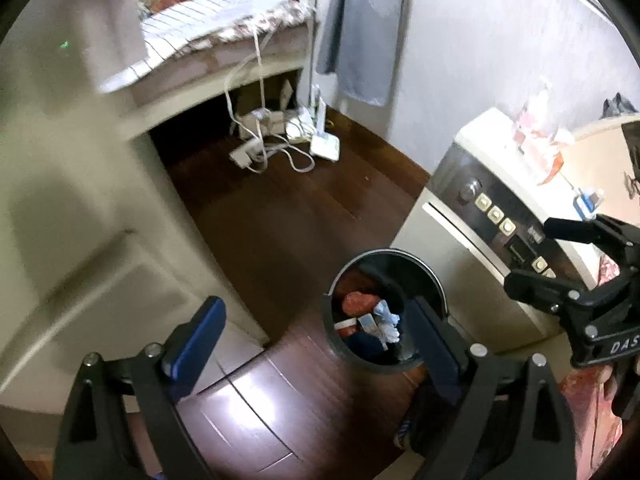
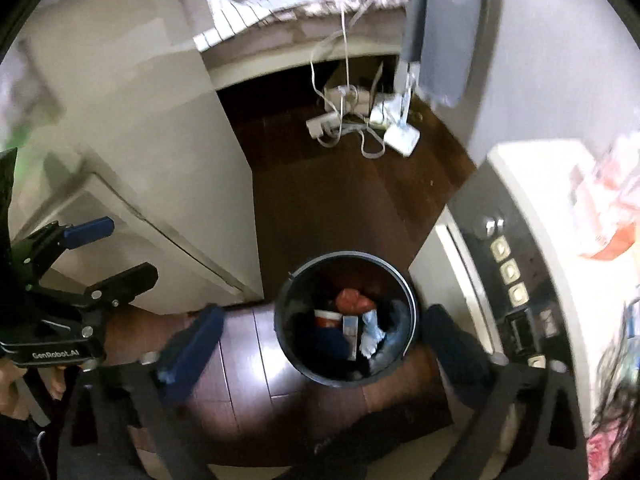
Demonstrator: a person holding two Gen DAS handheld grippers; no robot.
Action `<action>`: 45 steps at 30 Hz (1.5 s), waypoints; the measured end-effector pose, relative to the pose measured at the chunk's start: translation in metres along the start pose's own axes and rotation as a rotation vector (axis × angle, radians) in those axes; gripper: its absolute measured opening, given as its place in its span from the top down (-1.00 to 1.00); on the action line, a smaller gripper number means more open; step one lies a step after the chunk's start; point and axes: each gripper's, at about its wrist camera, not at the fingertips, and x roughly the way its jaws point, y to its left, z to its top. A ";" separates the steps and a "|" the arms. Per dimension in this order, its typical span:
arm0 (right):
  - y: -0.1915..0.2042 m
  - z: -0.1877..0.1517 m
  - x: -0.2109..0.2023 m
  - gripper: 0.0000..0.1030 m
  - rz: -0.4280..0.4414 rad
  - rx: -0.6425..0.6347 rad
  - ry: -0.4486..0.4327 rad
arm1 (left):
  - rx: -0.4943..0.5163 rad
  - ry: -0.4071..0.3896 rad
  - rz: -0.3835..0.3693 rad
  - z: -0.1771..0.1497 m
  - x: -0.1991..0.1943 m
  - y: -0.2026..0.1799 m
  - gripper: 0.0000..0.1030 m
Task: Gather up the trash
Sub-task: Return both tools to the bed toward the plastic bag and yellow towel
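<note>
A black round trash bin (image 1: 430,280) (image 2: 288,344) stands on the dark wood floor beside a washing machine. Inside it lie a red crumpled wrapper (image 1: 357,303) (image 2: 352,301), a white and blue crumpled paper (image 1: 387,317) (image 2: 372,330) and a red and white cup (image 2: 327,319). My left gripper (image 1: 316,328) is open and empty, held above the floor just left of the bin. My right gripper (image 2: 322,334) is open and empty, held above the bin. Each gripper shows in the other's view, the right one (image 1: 536,250) and the left one (image 2: 114,248), both open.
A washing machine (image 1: 480,216) (image 2: 520,280) stands right of the bin, with a red and white bag (image 1: 540,140) on top. A pale cabinet (image 1: 80,200) (image 2: 132,160) is on the left. White cables and a power strip (image 1: 264,148) (image 2: 348,124) lie on the floor under a bed.
</note>
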 end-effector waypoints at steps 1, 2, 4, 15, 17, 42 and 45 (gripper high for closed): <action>0.008 0.001 -0.011 -1.00 0.007 -0.006 -0.021 | -0.007 -0.011 0.000 -0.002 -0.010 0.003 -0.80; 0.016 0.002 -0.020 -1.00 0.012 -0.009 -0.032 | -0.013 -0.025 0.004 -0.004 -0.020 0.006 -0.80; 0.029 0.004 -0.031 -1.00 0.007 -0.025 -0.052 | -0.022 -0.047 0.009 -0.007 -0.036 0.011 -0.81; 0.115 0.009 -0.109 -1.00 0.037 -0.148 -0.179 | -0.068 -0.173 0.081 -0.027 -0.133 0.048 -0.88; 0.132 0.012 -0.122 -1.00 0.054 -0.174 -0.207 | -0.074 -0.198 0.094 -0.028 -0.150 0.056 -0.88; 0.274 0.099 -0.200 -1.00 0.207 -0.282 -0.443 | -0.267 -0.432 0.314 -0.035 -0.269 0.200 -0.88; 0.299 0.114 -0.198 -1.00 0.247 -0.308 -0.465 | -0.309 -0.449 0.334 -0.038 -0.276 0.226 -0.88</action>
